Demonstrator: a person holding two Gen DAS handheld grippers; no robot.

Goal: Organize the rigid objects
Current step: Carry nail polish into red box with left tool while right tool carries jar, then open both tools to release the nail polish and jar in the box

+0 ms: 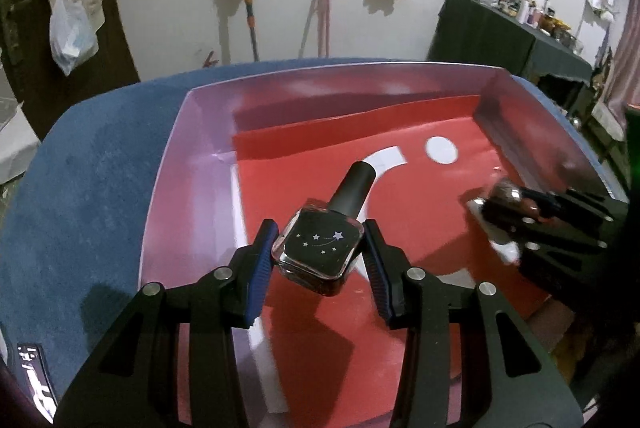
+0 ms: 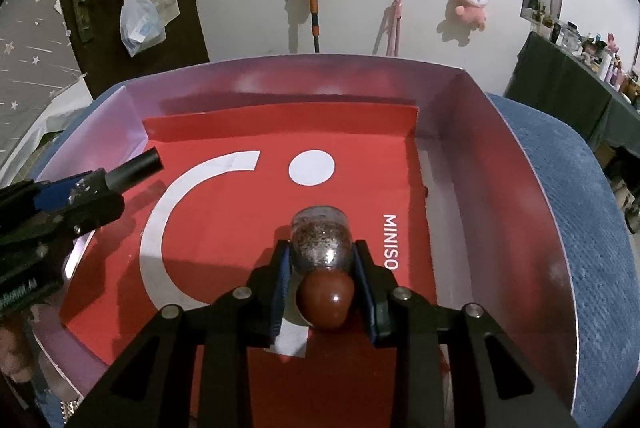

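Red card printed with a white arc, a white dot and the word MINISO lines the floor of the shallow box (image 2: pixel 516 156), whose pale walls are seen from both wrist views. The box is set on a blue textured surface (image 1: pixel 92 164), cut off by the frame edges.

Above the box floor, near the left wall, the left gripper (image 1: pixel 318 248) is clamped on a square dark nail polish bottle (image 1: pixel 320 248); the blue pads (image 1: pixel 260 268) are pressed on the bottle's two sides, and its black cap is pointed toward the far wall. Whether the bottle's underside touches the floor cannot be told.

Nearer the right wall, the right gripper (image 2: pixel 322 280) is closed on a small glitter-filled bottle (image 2: pixel 322 240) with a rounded brown cap (image 2: pixel 326 300), the cap turned toward the camera. The lower part of this bottle is hidden between the pads. In the left view the same gripper (image 1: pixel 500 200) is blurred, and its load is hard to make out.

Beyond the box, plush toys (image 2: pixel 472 6) are hung on a white wall.
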